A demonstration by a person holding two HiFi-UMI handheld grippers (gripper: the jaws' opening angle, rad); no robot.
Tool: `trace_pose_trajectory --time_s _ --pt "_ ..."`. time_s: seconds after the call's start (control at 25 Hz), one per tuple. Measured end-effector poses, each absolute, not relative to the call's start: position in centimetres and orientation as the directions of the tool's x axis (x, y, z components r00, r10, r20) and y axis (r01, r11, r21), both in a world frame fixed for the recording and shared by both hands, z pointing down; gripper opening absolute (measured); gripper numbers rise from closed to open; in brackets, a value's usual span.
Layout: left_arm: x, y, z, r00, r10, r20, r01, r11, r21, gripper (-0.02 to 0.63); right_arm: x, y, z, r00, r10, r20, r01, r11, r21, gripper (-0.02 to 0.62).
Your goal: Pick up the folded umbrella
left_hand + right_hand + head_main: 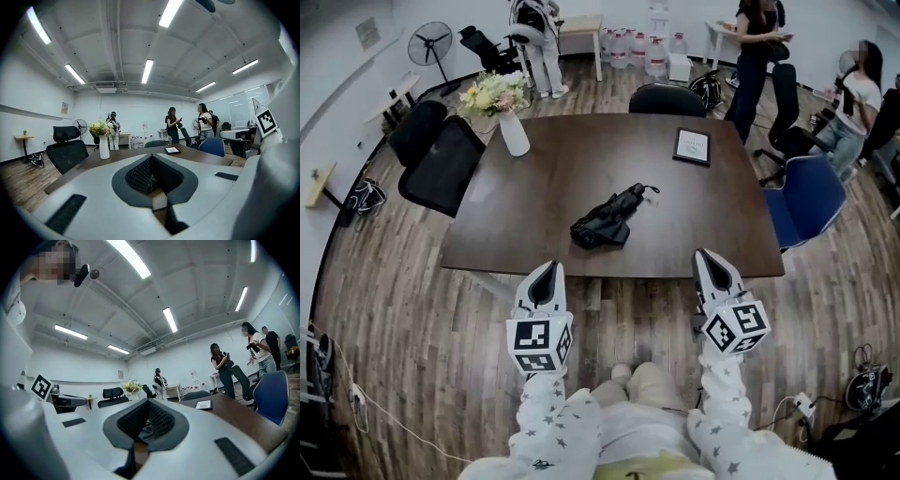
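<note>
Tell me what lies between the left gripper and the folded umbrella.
Nothing: in the head view, only bare table separates the left gripper from the folded umbrella.

Left gripper [547,269]: jaws together, nothing between them; points forward, away from the body.
Right gripper [704,255]: jaws together, nothing held; points forward, parallel to the left.
Spacing: grippers side by side, well apart.
Left sleeve [540,409]: star-patterned, arm extended forward.
Right sleeve [722,398]: star-patterned, arm extended forward.
</note>
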State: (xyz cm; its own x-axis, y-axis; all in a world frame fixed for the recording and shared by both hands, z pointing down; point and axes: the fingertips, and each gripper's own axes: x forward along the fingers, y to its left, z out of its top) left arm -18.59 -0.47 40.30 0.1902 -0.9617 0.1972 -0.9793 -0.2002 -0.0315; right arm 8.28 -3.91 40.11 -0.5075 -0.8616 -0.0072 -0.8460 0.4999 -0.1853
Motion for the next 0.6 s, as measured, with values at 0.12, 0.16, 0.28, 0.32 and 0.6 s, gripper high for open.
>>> trace_pose_trajectory --time_s 0.12,0.16,0.28,0.32,0.6 --pt "-18.7 -1.5 40.4 0.191 -0.959 0.207 -0.978 -0.205 -0.046 0.026 8.0 -4.8 40.6 -0.507 -0.862 0.009 -0.847 0.496 -0.190 0.021" --pt "-18.6 -1.8 40.5 0.192 -0.959 0.211 -0.977 -0.207 -0.052 0.026 8.0 -5.0 40.8 -0.507 -0.862 0.012 -0.847 0.496 -0.192 0.021" --pt "-18.6 -3.0 41.2 0.195 -0.953 0.233 -0.974 -0.216 -0.064 0.026 7.7 -6.3 41.5 -0.507 -0.862 0.025 -0.847 0.492 -0.201 0.021" --pt "-18.7 -3.5 41.5 0.194 -0.951 0.241 -0.974 -0.216 -0.068 0.026 7.5 -6.8 41.8 -0.508 -0.861 0.030 -0.846 0.493 -0.204 0.021" --pt "-19.2 -7.6 42.1 0.173 -0.950 0.261 -0.975 -0.203 -0.093 0.026 6.7 -12.0 42.3 -0.523 -0.852 0.033 -0.836 0.505 -0.213 0.021"
